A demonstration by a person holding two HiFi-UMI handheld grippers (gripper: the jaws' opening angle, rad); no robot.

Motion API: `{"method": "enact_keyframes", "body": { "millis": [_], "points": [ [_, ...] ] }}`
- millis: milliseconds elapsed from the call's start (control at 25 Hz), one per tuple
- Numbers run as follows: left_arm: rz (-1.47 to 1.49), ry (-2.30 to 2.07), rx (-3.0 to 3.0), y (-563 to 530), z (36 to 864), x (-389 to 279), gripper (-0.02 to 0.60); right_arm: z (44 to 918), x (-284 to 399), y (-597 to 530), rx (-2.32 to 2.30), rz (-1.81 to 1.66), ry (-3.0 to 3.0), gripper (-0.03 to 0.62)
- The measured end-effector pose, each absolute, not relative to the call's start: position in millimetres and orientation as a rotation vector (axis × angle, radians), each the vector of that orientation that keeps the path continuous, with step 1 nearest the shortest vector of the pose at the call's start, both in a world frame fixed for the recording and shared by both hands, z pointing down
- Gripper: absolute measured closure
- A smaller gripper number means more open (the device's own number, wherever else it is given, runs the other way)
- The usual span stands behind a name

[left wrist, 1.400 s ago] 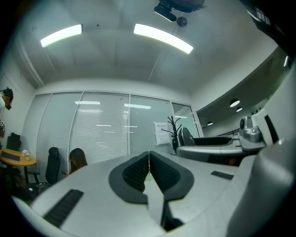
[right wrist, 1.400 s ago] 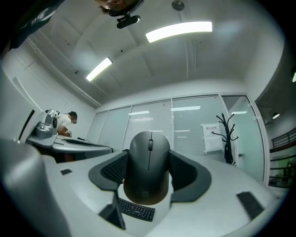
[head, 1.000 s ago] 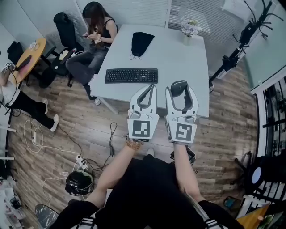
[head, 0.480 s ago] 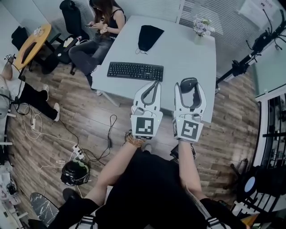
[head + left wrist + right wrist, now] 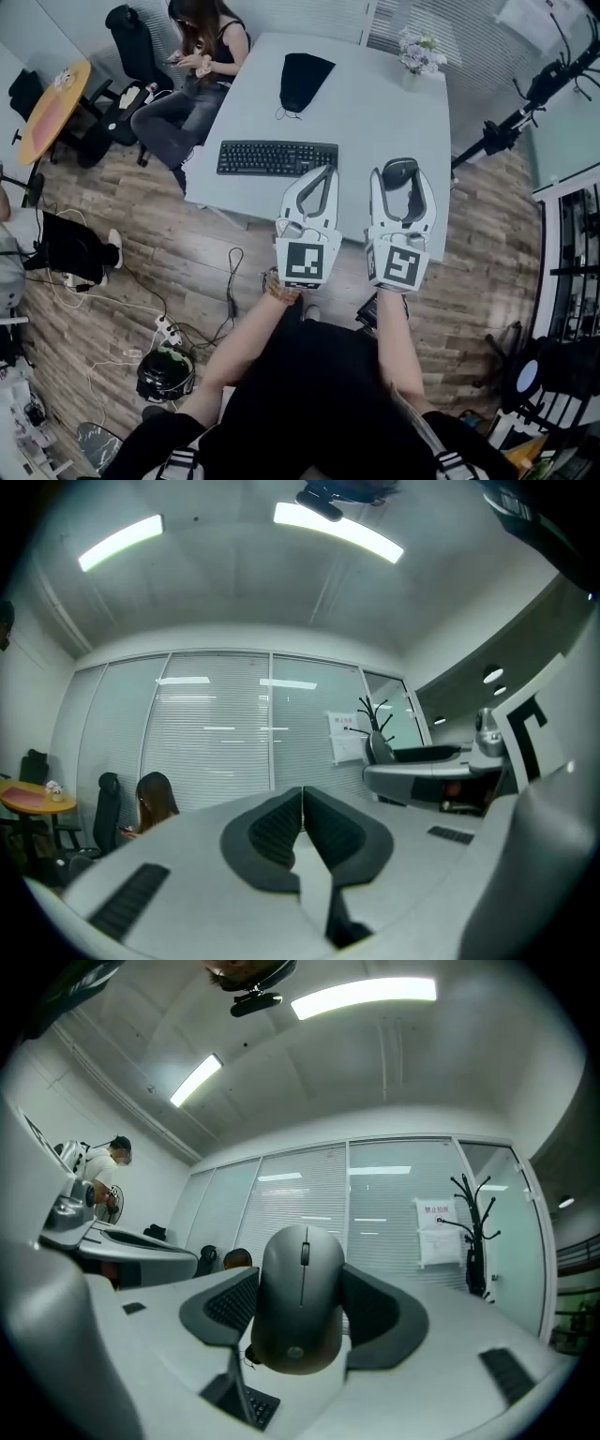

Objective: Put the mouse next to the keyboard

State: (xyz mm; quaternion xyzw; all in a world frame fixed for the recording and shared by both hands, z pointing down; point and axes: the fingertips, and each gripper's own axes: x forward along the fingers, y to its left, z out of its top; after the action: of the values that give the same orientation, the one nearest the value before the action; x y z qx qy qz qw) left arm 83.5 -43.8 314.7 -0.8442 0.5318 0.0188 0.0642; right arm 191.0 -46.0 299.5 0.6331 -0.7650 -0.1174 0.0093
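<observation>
Right gripper (image 5: 401, 180): jaws spread wide, clamped on the sides of the grey mouse (image 5: 302, 1297), wheel end pointing away.
Left gripper (image 5: 322, 174): jaws pressed together, nothing between them, side by side with the right one.
Mouse position: held over the near edge of the white table (image 5: 375, 103), right of the keyboard and apart from it.
Keyboard (image 5: 277, 157): black, flat on the table, its right end just beyond the left gripper's tips.
Black cloth item (image 5: 302, 80): lies farther back.
Flower vase (image 5: 418, 52): far right corner.
Seated person (image 5: 192, 56): beside the table's far left.
</observation>
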Motion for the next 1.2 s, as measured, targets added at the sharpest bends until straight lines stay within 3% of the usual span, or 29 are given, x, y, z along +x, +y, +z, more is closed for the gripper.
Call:
{"method": "enact_keyframes", "body": {
  "millis": [1200],
  "points": [
    [0.150,1.492,-2.601,-148,319,24,0.569,287,168,-149,2.074,-0.492,-2.209,0.316]
  ]
}}
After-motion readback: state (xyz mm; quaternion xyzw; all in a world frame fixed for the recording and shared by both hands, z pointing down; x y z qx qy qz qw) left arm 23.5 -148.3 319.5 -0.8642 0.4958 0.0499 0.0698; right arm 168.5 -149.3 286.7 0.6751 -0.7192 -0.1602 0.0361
